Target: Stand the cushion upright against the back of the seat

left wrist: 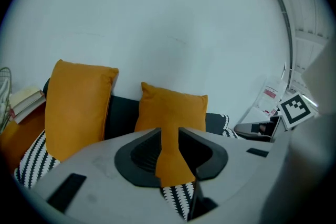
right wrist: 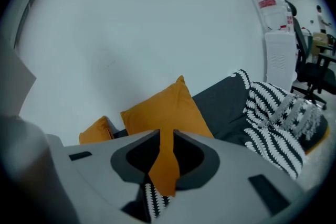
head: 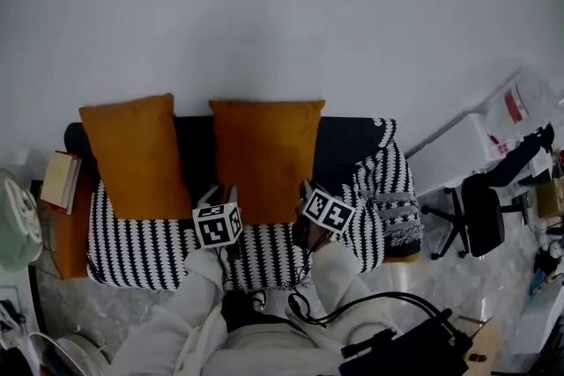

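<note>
The middle orange cushion [head: 264, 158] stands up tall on the sofa, with its back against the dark sofa back [head: 348, 145]. Its long side goes up and down. Its bottom edge sits on the black-and-white striped seat cover [head: 141, 251]. We think the job looks done, because the cushion leans on the back and is not tipping.

Both claws are in front of the cushion and apart from it. The left claw [left wrist: 169, 131] is open, and all we see between its jaws is the cushion farther off. The right claw [right wrist: 166, 132] is open and empty in the same way.

In the head view, the left claw is near the cushion's bottom left corner. The right claw is near its bottom right corner. So the cushion lies straight ahead, between the two claws. Neither hand looks nearer than the other (we would call it a tie). If the cushion needed a fix, we guess both claws could go straight forward to those two corners.

To the left, a second orange cushion [head: 134, 156] stands against the same back, near but not touching. On the right, a striped throw [head: 388, 189] hangs over the sofa's arm.
</note>
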`<action>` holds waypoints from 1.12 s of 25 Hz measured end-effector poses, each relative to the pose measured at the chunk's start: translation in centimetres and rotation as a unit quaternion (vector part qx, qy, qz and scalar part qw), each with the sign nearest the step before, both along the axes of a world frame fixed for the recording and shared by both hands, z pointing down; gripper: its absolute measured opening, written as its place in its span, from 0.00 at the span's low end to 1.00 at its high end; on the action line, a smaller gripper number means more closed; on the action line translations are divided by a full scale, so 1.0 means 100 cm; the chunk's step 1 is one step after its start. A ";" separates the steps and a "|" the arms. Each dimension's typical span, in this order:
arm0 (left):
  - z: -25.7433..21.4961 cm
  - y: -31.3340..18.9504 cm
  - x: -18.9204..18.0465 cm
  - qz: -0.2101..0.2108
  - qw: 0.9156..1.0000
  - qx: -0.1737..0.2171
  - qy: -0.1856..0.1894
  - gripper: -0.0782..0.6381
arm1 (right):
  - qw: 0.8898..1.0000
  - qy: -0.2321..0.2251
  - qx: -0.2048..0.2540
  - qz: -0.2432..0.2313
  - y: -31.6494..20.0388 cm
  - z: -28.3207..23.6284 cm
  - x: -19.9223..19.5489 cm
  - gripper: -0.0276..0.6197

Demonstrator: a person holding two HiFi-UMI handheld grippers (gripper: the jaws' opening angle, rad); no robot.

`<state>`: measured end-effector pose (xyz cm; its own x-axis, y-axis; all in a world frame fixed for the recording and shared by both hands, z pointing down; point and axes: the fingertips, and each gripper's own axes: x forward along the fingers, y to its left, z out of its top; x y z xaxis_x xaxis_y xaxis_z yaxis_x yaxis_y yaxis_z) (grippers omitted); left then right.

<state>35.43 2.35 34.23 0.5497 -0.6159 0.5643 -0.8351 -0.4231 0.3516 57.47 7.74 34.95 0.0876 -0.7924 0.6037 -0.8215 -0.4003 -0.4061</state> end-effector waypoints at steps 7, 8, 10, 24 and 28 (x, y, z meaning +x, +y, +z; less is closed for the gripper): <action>-0.020 0.066 -0.029 -0.042 0.999 -0.004 0.008 0.23 | 0.999 -0.017 0.041 0.000 0.056 -0.028 -0.038 0.21; -0.023 0.077 -0.031 -0.037 0.999 -0.005 0.012 0.23 | 0.999 -0.021 0.048 -0.005 0.062 -0.032 -0.044 0.20; -0.026 0.099 -0.033 -0.024 0.999 -0.009 0.026 0.20 | 0.998 -0.026 0.052 -0.019 0.075 -0.036 -0.057 0.19; -0.068 0.151 -0.102 0.004 0.998 0.054 0.026 0.12 | 0.993 0.061 0.017 -0.102 0.127 -0.044 -0.153 0.15; -0.073 0.163 -0.142 0.015 0.998 0.060 0.020 0.12 | 0.994 0.059 0.029 -0.092 0.130 -0.045 -0.200 0.15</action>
<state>21.24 18.69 26.92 0.5895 -0.6611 0.4642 -0.8077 -0.4891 0.3292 37.45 20.75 30.46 0.0052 -0.8351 0.5501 -0.9221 -0.2168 -0.3204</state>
